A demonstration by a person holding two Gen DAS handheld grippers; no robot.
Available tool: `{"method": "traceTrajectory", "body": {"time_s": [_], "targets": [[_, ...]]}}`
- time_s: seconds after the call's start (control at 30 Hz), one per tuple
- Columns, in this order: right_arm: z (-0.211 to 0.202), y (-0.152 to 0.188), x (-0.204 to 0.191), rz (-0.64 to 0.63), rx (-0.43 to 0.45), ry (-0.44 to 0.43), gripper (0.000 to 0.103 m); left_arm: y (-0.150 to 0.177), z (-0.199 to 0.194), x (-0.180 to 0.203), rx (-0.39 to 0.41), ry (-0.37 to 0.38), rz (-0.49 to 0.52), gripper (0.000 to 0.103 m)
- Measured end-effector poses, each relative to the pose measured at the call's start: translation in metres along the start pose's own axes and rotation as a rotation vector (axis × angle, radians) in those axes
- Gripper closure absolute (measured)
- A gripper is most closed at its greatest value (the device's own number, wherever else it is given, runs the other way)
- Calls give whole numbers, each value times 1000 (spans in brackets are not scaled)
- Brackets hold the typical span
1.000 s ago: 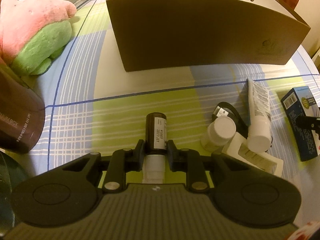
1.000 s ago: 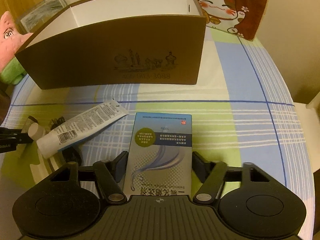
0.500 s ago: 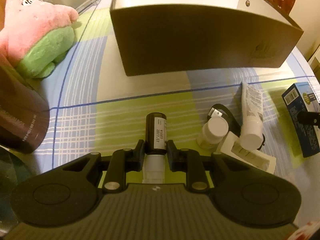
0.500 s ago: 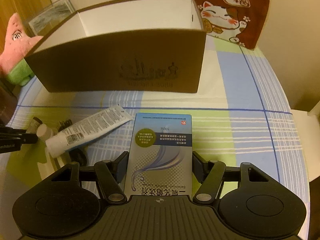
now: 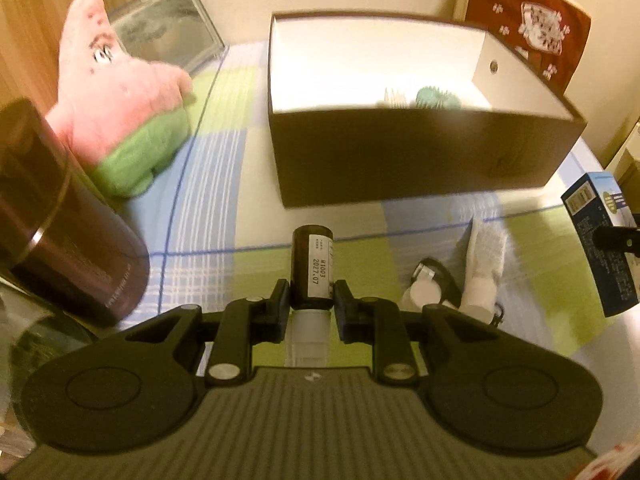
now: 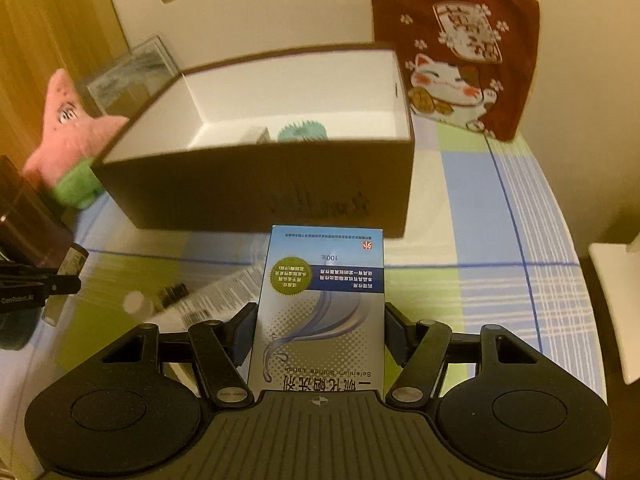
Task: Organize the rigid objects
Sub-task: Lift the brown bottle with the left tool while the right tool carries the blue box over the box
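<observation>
Now one dark bottle clamped in left tongs, one blue carton clamped in right tongs

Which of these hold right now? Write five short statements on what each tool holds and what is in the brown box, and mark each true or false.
1. The left tool is shut on a dark bottle. True.
2. The right tool holds a white tube. False: it grips a blue carton; the tube lies on the tablecloth.
3. The brown box is open at the top. True.
4. The box is empty. False: a teal spiky thing and a pale item beside it lie inside.
5. The pink plush sits inside the box. False: it sits outside, on the cloth beside it.
</observation>
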State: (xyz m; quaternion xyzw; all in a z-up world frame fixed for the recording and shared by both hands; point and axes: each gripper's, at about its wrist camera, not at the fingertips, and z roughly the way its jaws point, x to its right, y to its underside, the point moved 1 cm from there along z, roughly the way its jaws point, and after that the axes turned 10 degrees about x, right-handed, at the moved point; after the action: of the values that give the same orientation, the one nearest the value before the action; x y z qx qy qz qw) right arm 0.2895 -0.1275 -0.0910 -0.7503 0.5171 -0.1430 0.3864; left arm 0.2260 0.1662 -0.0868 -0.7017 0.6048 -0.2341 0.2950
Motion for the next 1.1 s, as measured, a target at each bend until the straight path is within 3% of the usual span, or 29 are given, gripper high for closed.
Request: {"method": "traceTrajectory", "body": {"time_s": [0.27,0.63,1.1], "targets": [[-10,-37,-2,-17,66,-49,39,-38,-18,3,81,18,16,81],[0,-111,-6,-65,171,-86,39,-108,-2,20,166,35,61,81],[58,-167,-4,-77,183,-65,39,-167,59,38,136,44,91,81]]}}
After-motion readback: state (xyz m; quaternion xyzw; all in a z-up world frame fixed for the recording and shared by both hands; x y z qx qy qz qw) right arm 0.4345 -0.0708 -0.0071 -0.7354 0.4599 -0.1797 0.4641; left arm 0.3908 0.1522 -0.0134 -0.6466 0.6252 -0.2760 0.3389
